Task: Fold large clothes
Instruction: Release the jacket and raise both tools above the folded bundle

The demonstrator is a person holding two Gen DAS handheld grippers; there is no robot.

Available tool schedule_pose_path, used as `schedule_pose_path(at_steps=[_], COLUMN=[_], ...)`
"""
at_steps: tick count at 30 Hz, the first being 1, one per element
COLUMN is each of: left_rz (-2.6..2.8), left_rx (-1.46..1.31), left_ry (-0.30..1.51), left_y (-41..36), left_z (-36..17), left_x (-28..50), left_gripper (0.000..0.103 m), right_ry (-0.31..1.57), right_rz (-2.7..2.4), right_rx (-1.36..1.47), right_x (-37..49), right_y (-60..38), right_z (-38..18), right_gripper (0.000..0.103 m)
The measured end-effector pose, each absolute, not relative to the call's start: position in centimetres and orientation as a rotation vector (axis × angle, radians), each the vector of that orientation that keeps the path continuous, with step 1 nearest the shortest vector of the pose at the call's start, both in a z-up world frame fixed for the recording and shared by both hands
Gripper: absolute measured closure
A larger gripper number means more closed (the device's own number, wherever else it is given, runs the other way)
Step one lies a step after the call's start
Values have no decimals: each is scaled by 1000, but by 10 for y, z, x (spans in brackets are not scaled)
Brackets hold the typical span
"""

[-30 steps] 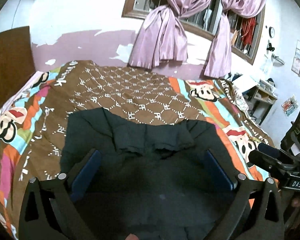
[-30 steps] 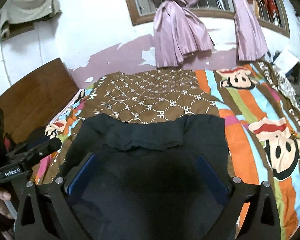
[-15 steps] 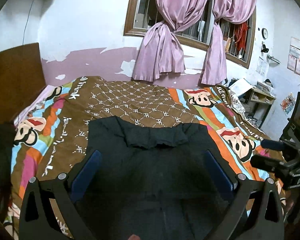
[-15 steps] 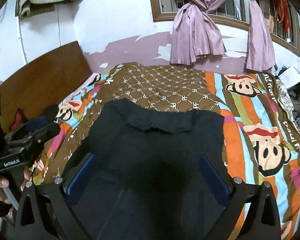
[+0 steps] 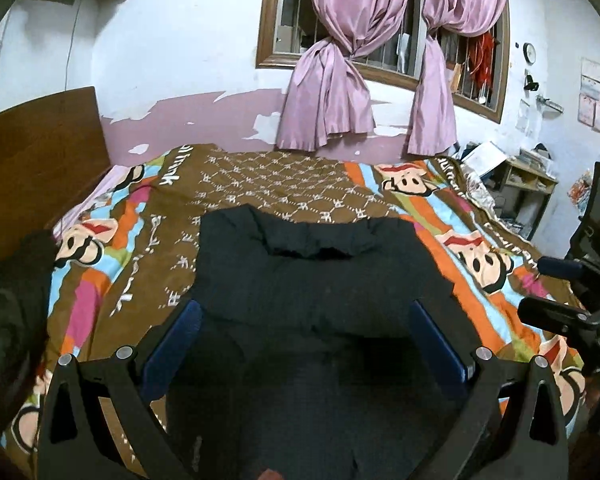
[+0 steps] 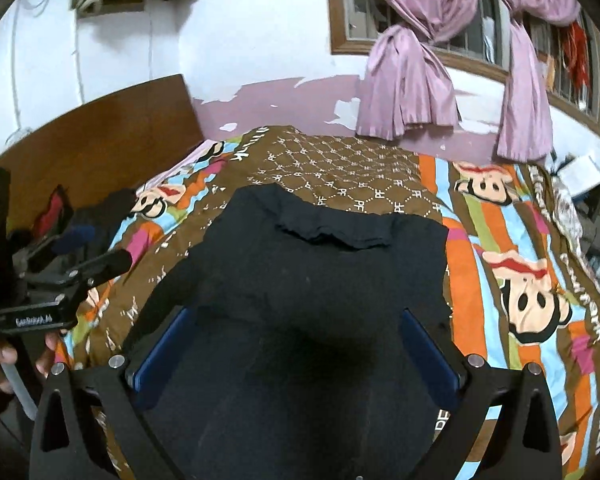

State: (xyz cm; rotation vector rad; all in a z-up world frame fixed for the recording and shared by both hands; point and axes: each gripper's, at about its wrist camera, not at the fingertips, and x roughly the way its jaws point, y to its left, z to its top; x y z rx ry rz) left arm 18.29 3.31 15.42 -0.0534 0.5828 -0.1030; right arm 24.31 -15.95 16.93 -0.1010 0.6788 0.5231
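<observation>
Bedroom, patterned bedspread (image 5: pixel 260 176), purple curtains (image 5: pixel 332 92). Left wrist view: left gripper (image 5: pixel 304 332) jaws wide apart, empty, above the dark garment (image 5: pixel 320 292) lying flat on the bed. Right wrist view: right gripper (image 6: pixel 296 340) jaws apart too, over the same garment; hand (image 6: pixel 4 360) at left edge.

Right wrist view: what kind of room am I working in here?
A lived-in bedroom, most likely: a bed under a cartoon-monkey bedspread with a wooden headboard, a barred window with tied purple curtains, and the black garment spread out on the bed.
</observation>
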Motion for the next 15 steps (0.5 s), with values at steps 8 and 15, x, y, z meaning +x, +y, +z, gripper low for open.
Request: schedule_pose_path(at_steps=[8, 15], left_rz=[-95, -151], left_rx=[-17, 24], left_ry=[581, 639], left_y=[30, 31], left_z=[126, 92], left_x=[152, 126], left_gripper=[2, 2], right_ry=[633, 628], right_rz=[538, 543], right_rx=[-101, -75], right_x=[214, 196], right_y=[-163, -171], right_z=[145, 115], right_gripper=[0, 0])
